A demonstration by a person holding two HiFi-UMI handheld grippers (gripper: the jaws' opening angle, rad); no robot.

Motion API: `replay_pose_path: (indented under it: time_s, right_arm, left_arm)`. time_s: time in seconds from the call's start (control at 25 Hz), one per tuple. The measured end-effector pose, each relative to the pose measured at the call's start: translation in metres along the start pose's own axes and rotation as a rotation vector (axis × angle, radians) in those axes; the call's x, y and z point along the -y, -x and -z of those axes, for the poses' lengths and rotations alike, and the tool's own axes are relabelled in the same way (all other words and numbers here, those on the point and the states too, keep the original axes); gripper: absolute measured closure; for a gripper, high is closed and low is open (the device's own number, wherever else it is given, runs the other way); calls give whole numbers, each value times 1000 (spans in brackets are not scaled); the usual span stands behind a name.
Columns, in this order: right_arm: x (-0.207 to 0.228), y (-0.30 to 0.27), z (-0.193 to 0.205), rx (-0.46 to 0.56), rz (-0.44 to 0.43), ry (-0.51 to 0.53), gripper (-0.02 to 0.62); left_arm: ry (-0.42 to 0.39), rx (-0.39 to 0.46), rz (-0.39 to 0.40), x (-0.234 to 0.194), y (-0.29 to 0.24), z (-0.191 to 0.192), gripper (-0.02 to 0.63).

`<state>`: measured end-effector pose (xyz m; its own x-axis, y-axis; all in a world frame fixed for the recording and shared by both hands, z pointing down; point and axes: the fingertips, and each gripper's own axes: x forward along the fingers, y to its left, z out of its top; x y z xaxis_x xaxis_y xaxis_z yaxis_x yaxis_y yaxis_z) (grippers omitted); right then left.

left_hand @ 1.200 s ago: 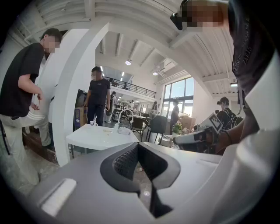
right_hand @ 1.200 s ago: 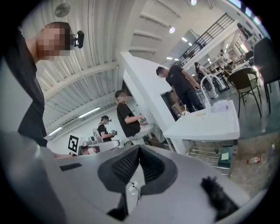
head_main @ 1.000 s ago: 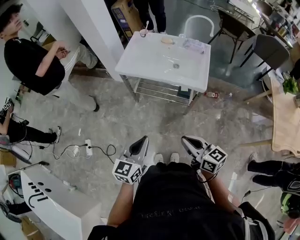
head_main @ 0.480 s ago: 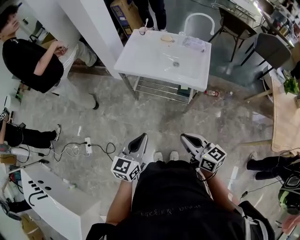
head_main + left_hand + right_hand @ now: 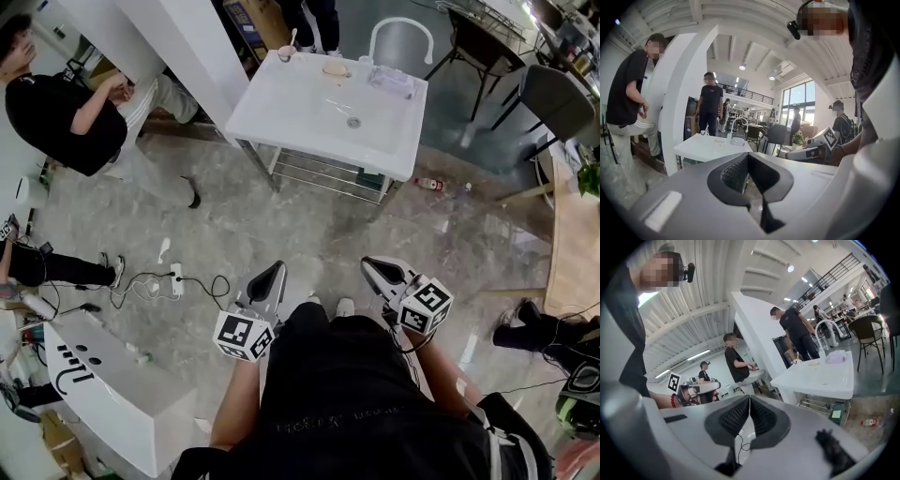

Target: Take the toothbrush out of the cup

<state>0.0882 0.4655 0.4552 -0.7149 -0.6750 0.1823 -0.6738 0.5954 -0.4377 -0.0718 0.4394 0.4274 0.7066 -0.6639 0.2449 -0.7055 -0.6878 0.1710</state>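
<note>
Compared with a second ago, our left gripper (image 5: 265,280) sits a little lower and further left. One of our shoes has slipped out of sight under our body, and the table (image 5: 319,108) has edged towards the far side of the head view. We judge that we are mid-stride.

Both sets of fingers are pressed together with nothing between them. The left gripper view shows its ribbed pads closed on each other, and the right gripper view shows the same for the right gripper (image 5: 384,274). Both grippers hang in front of our waist, above bare floor (image 5: 309,234).

The white table stands well ahead of us. The cup (image 5: 286,56) is on its far left corner, and the toothbrush (image 5: 293,39) stands upright in it, untouched.

We take this to be the approach step, as the grippers are well apart from the cup. The next move calls for walking up to the table. One pair of fingers must then open and close on the toothbrush handle above the cup's rim. It would then lift straight up, perhaps with the other gripper steadying the cup.
</note>
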Motion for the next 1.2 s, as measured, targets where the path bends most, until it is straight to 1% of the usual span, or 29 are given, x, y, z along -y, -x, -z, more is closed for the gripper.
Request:
replay_pose_path:
  time_s: [0.2,0.56,0.84,0.96,1.2]
  right_arm:
    - [10,3,-1,-12,-20,-6,580]
    - [25,6,-5,-9,-24,-10,581]
    - [29,-4,-8,-15,-22,2,581]
    - [33,-10,-9,-16,-16,5,581]
    - [43,-32,-17,-17,11,14,580]
  left_arm:
    - [22,-15,-28,6,-2,8,600]
    - [-20,5,-35,13,-14,-9,600]
    - [-12,35,-23,4,-26,-13,600]
    - [-21,36,-21,-3,-33,-12,600]
    - [0,41,-5,-29,-50,-14,600]
